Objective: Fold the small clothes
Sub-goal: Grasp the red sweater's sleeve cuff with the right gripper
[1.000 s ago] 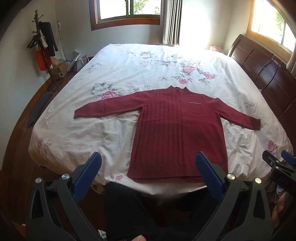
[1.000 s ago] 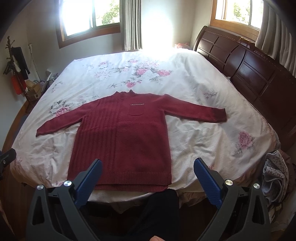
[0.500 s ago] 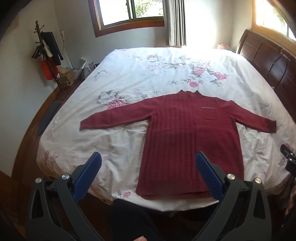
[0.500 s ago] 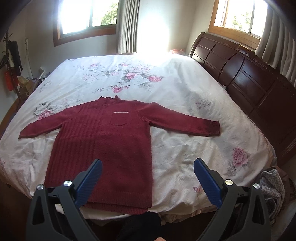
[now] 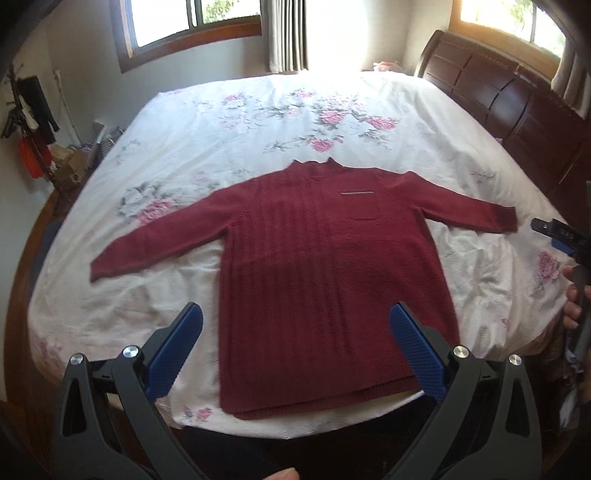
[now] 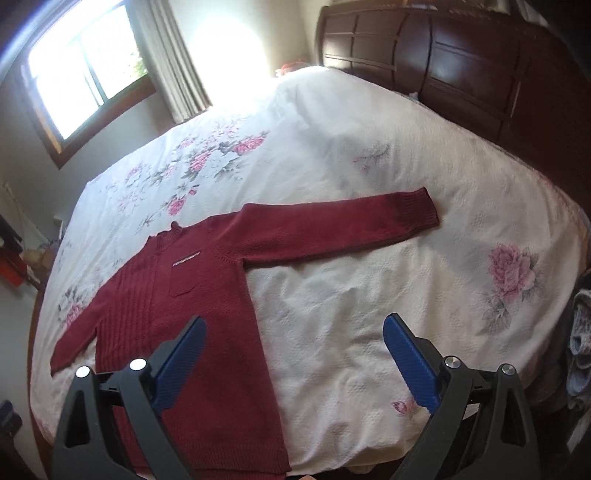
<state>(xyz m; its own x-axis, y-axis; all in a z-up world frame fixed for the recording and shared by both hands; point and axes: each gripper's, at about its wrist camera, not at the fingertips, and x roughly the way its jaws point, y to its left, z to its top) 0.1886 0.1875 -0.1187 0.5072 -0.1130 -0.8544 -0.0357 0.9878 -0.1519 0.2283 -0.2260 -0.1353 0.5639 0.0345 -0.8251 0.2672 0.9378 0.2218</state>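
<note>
Red sweater (image 5: 325, 266) flat on bed (image 5: 258, 122); pocket label unreadable; both claws (image 5: 295, 345) (image 6: 293, 350) wide apart, empty.

One red sweater (image 5: 325, 266), one floral bed (image 5: 258, 122), two windows (image 5: 192, 18), two tools (image 5: 295, 328).

sweater (image 5: 325, 258): dark red knitted cloth, matt, ribbed in vertical lines on one half, plainer and fuzzier on the pocket half; ribbed cuffs and hem
bedspread (image 5: 258, 122): white quilted cloth, matt, fine pebbled texture, printed pink flowers, creased ahead of the jaws
headboard (image 6: 461, 74): dark wood, polished, glossy panels
left gripper (image 5: 295, 332): matt black plastic arms, blue pads with fine ridged texture, shiny metal bolt heads
right gripper (image 6: 291, 336): same plastic, pads and metal
curtain (image 6: 170, 66): pale cloth, pleated
</note>
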